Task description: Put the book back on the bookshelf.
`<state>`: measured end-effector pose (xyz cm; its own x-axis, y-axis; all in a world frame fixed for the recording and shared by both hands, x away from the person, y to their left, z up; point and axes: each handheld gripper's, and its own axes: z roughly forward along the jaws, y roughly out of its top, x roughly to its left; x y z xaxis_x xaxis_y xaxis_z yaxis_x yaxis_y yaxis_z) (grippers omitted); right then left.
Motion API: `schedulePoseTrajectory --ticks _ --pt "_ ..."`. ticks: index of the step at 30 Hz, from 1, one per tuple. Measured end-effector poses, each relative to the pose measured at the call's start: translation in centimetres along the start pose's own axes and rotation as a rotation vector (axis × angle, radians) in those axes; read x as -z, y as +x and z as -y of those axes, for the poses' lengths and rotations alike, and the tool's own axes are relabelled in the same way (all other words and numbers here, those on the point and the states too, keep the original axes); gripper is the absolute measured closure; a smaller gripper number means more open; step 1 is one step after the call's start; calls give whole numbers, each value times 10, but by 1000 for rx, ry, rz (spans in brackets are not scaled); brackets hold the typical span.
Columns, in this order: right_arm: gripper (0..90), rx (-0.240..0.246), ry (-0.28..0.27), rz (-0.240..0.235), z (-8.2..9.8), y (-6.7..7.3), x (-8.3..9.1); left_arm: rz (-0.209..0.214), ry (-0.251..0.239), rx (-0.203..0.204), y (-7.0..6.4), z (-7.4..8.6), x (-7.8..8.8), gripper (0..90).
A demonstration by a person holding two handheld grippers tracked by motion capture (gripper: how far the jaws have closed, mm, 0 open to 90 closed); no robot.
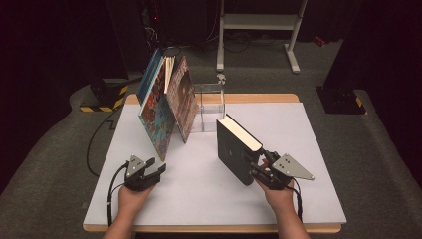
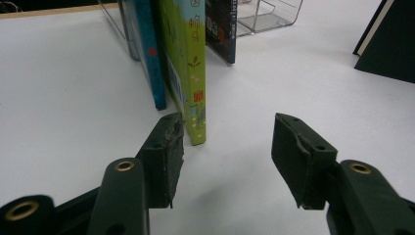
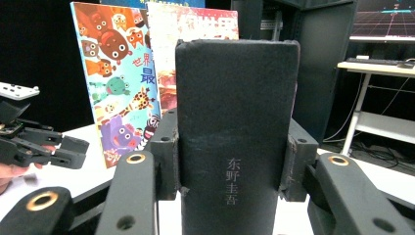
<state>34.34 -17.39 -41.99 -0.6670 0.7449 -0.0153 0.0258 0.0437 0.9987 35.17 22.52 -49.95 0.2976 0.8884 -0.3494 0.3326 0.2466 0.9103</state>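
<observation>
A thick black hardback book point(image 1: 234, 149) stands upright on the white table, right of centre. My right gripper point(image 1: 260, 168) is shut on its spine point(image 3: 237, 127), one pad on each cover. Several picture books point(image 1: 166, 99) lean in a row against a clear acrylic stand point(image 1: 209, 107) at the back left. Their lower edges point(image 2: 188, 83) show close ahead in the left gripper view. My left gripper point(image 1: 153, 172) rests low over the table near the front left, open, nothing between its fingers point(image 2: 164, 156).
The white table top point(image 1: 199, 194) has a wooden rim. A white frame point(image 1: 259, 30) stands on the grey carpet behind the table. Cables trail from both grippers toward the front edge.
</observation>
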Motion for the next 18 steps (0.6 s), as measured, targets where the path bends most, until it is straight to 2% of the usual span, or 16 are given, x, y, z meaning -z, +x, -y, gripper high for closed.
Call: schedulePoseTrajectory --ticks 10,14,18 --pt "518 -14 14 -4 2 0 5 -1 15 3 0 1 -1 452" --pt "509 -31 27 -8 1 -1 5 -2 26 -3 0 1 -2 442" --pt "489 -68 50 -23 -2 -3 4 -2 25 -2 0 1 -2 442"
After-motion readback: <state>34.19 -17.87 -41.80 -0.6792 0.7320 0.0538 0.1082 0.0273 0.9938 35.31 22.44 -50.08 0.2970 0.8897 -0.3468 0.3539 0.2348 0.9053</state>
